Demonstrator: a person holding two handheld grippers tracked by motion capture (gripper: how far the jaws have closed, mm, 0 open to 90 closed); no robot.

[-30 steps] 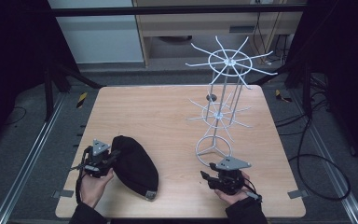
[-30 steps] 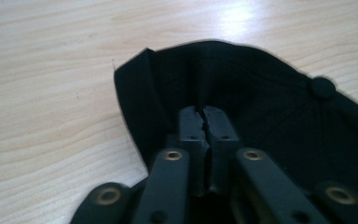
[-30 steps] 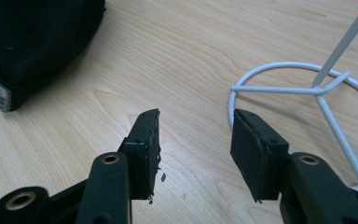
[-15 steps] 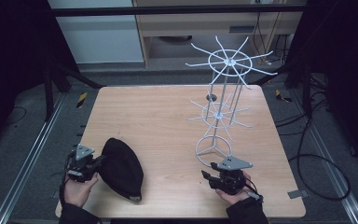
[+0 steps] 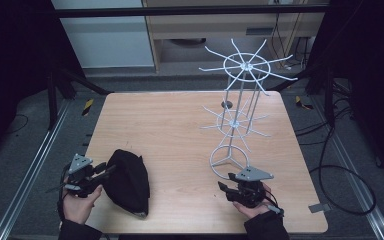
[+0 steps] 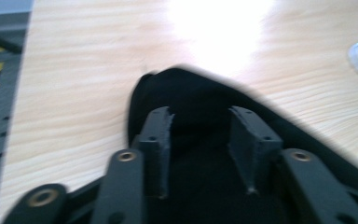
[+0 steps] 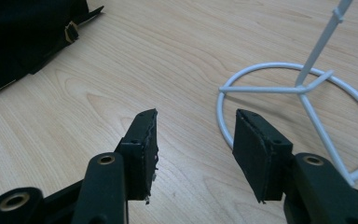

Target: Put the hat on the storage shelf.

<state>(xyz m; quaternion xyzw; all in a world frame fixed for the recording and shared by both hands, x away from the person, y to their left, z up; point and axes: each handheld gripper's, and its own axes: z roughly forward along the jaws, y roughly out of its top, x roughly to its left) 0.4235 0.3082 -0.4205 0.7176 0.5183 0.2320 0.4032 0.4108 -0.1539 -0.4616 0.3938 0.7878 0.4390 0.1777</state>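
A black fabric cap with a brass strap buckle lies at the table's front left. My left gripper is at the cap's left side, pointing into it. In the left gripper view my left gripper is open, and the cap lies under and beyond the jaws. Whether the pads touch the cloth is unclear. A white wire rack stands at the right on a ring base. My right gripper rests just in front of that base. It is open and holds nothing, with the ring base close on its right.
The wooden table has bare room across its middle and back left. Two tiers of spokes stick out from the rack over the right half. Dark floor and metal rails surround the table.
My left gripper and the cap have shifted left toward the table's left edge, and the cap has bunched up narrower. The right gripper has stayed where it was.
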